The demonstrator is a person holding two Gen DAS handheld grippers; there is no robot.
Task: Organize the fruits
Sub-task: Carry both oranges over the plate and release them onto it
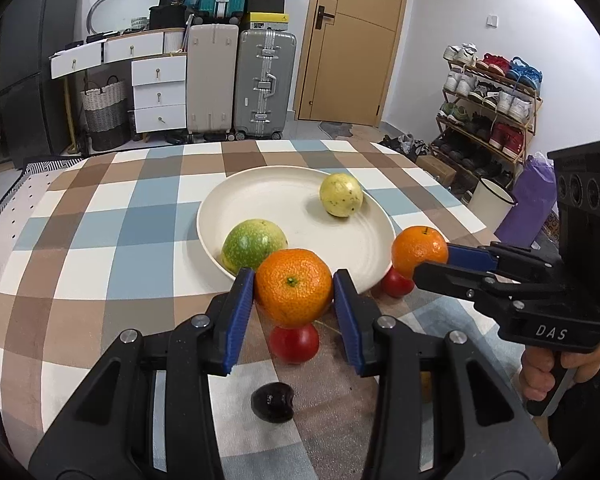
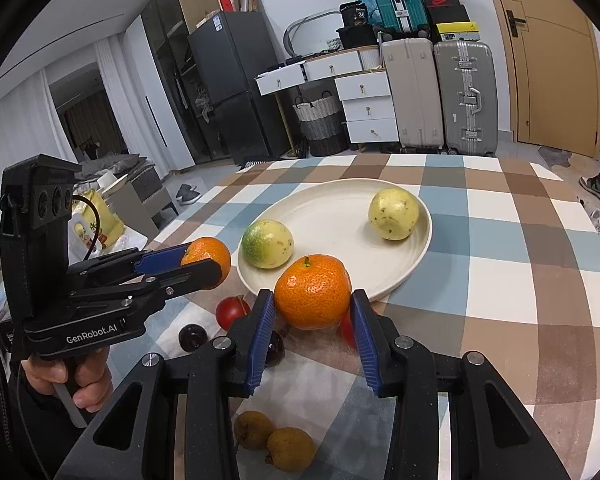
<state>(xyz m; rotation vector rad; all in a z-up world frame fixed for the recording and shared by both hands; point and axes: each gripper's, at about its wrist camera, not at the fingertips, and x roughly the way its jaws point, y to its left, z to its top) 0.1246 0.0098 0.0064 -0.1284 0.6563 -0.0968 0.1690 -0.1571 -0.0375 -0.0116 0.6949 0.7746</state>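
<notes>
A: What's my left gripper (image 1: 293, 286) doing?

B: I see its blue jaws clamped on 1 orange (image 1: 293, 287), 1 pad on each side, lifted above the checked counter (image 1: 100, 248). A red fruit (image 1: 294, 343) sits on the counter just below it, and a dark plum (image 1: 271, 397) lies nearer the camera.

A: And my right gripper (image 2: 313, 300)?

B: Same story: its jaws grip a 2nd orange (image 2: 313, 297), held up at the near rim of the cream plate (image 2: 332, 208). From the left view that orange hangs just beside the plate's right edge, above another red fruit (image 1: 396, 283).

A: What's on the plate?

B: 2 fruits. A green-yellow one (image 2: 267, 243) rests at the near left rim, a pale yellow one (image 2: 393, 213) at the far right, well apart.

A: Anything else loose?

B: From the right view, 2 brown fruits (image 2: 274, 440) lie touching on the counter under my jaws.
</notes>
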